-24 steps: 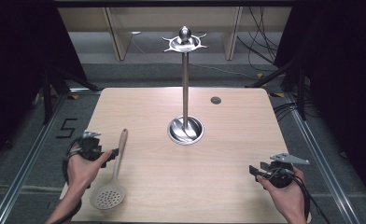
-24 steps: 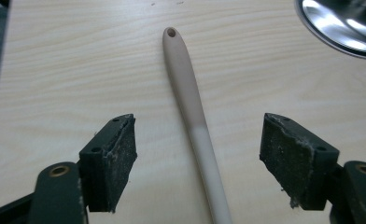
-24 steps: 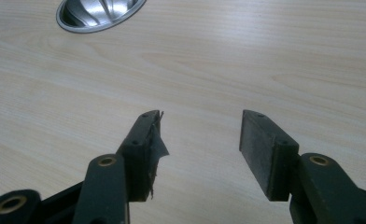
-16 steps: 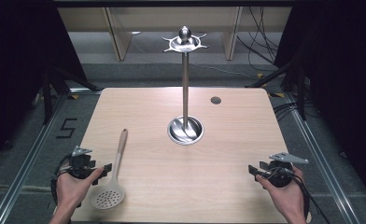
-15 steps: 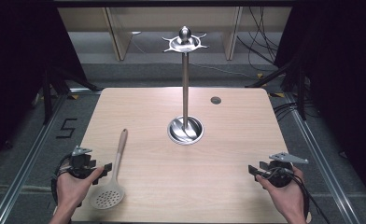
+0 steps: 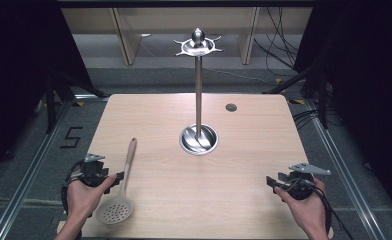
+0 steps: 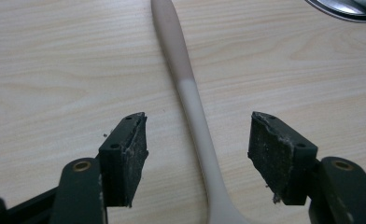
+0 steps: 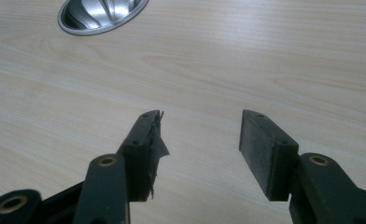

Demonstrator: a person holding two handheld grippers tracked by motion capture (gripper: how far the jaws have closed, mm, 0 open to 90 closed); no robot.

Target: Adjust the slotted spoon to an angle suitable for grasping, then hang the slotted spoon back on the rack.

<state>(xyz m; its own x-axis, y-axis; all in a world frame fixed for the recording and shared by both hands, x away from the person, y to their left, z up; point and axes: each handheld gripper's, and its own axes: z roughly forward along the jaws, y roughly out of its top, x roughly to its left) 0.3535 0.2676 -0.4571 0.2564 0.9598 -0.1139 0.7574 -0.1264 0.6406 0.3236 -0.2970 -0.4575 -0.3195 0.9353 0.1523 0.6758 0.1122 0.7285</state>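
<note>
A slotted spoon [image 6: 116,209] with a pale beige handle [image 6: 129,159] lies flat near the table's front left corner. My left gripper [image 6: 111,181] sits low beside it, held in a hand. It is open, and in the left gripper view the handle [image 7: 189,91] runs between the two pads [image 7: 133,140] without touching either. A metal stand rises from a round shiny base [image 6: 199,139] at the table's centre to a ring of hooks [image 6: 198,46] on top. My right gripper [image 6: 275,182] hovers open at the front right, with bare wood between its jaws [image 8: 200,135].
The light wooden table [image 6: 244,165] has a small dark round spot [image 6: 231,107] at the back right. The stand's base [image 8: 102,14] lies ahead and to the left of the right gripper. Dark floor, cables and frame legs surround the table.
The left hand has drawn back toward the near left edge, away from the upper part of the handle. The spoon and the right gripper have kept still.
</note>
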